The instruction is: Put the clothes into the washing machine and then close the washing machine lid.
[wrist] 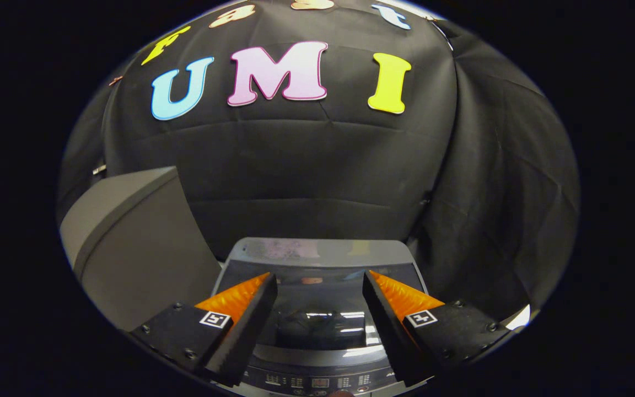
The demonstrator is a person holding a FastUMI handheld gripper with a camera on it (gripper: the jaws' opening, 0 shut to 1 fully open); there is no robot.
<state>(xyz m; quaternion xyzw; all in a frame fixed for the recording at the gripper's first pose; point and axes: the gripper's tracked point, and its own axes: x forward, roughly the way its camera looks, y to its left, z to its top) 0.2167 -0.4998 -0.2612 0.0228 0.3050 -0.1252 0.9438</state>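
The washing machine sits just beyond the gripper, at 12 o'clock, lid apparently down. Jaws apart, empty. Closing looks finished; next probably means backing away.

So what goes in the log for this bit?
gripper: open, holding nothing | washing machine: just ahead, below gripper | lid: down, glossy | grey box: beside the machine

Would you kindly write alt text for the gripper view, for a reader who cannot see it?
An open claw hovers above a washing machine, whose dark glass lid lies shut between the two fingers. The control panel runs along the near edge, a grey box stands beside the machine, and black cloth hangs behind.
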